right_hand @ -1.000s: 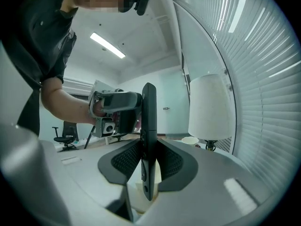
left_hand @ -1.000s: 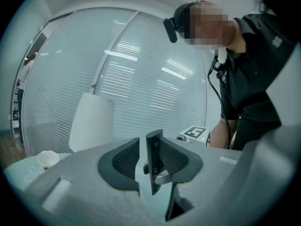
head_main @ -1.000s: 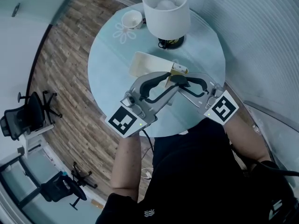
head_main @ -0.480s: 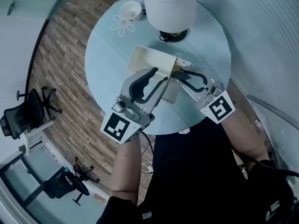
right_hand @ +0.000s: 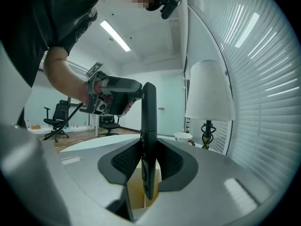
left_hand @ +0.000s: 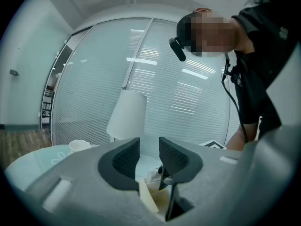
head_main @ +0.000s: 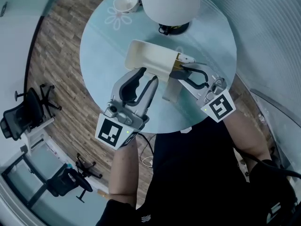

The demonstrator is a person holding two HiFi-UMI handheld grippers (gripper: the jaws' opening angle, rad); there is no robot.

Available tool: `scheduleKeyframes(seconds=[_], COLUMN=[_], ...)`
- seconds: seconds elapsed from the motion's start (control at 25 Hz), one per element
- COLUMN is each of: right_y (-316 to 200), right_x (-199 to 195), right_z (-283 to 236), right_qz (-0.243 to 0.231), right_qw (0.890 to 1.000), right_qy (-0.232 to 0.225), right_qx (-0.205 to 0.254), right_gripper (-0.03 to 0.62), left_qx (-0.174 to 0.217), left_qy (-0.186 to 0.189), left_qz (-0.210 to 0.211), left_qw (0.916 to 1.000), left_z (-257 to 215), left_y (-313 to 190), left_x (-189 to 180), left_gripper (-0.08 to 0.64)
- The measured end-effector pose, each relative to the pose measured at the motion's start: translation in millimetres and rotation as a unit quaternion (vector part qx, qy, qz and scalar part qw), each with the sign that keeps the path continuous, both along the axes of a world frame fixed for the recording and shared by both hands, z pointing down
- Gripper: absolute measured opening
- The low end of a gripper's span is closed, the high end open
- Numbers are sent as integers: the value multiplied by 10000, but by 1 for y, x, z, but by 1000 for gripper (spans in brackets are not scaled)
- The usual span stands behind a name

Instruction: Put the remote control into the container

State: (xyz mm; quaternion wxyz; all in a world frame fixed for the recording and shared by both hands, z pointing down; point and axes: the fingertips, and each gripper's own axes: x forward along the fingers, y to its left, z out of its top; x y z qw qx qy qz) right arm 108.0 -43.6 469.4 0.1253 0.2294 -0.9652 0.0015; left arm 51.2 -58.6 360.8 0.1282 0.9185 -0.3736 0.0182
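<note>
A dark, thin remote control (right_hand: 149,126) stands on edge between the pads of my right gripper (right_hand: 149,161), which is shut on it. In the head view my right gripper (head_main: 178,68) hangs over the right end of the cream rectangular container (head_main: 143,56) on the round glass table (head_main: 103,46). The container's yellowish inside (right_hand: 135,192) shows just below the remote. My left gripper (head_main: 146,75) sits at the container's near edge, open, with nothing between its pads (left_hand: 126,158). The container's rim (left_hand: 149,200) lies under its jaws.
A white table lamp (head_main: 169,1) stands at the table's far side, behind the container. A white cup (head_main: 125,1) sits at the far left beside a flower print. Office chairs (head_main: 28,114) stand on the wooden floor to the left.
Both grippers have come down toward the table. The left one has pulled left, away from the right one it was crossing. The right one has lowered the remote to the container's right end.
</note>
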Motion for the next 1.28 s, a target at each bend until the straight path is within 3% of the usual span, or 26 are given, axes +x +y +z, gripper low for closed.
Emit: scheduleKeyframes(seconds=[0.48,0.68,0.84,1.04,1.16,1.28], right_y=[7,16,18,13,13,11], right_x=[4,4,-1,0,-3,0], right_z=[18,33,25,14,3,-8], right_qz=[96,57,-88,-15,-93,-24], right_qw=[9998,10000,9998,9997,9990,9981], right_qy=[-110,-23,-4,-163,-239,-605], right_qx=[128,-44,192,152,354,103], right_gripper=[101,106,95,95,95,95], left_qx=[-187,-184,-169,-138,-118,-242], left_qy=[-91,-105,-114,-84,-81,-51], left_qz=[-68,-89,-76,-102,5,344], left_qw=[9998,9997,9998,9998,9999,9991], left_z=[18,19,18,15,14,14], left_y=[1,1,2,1,2,8], left_x=[-4,-5,-3,-6,-3,9], left_gripper=[130,130,129,129,130,130])
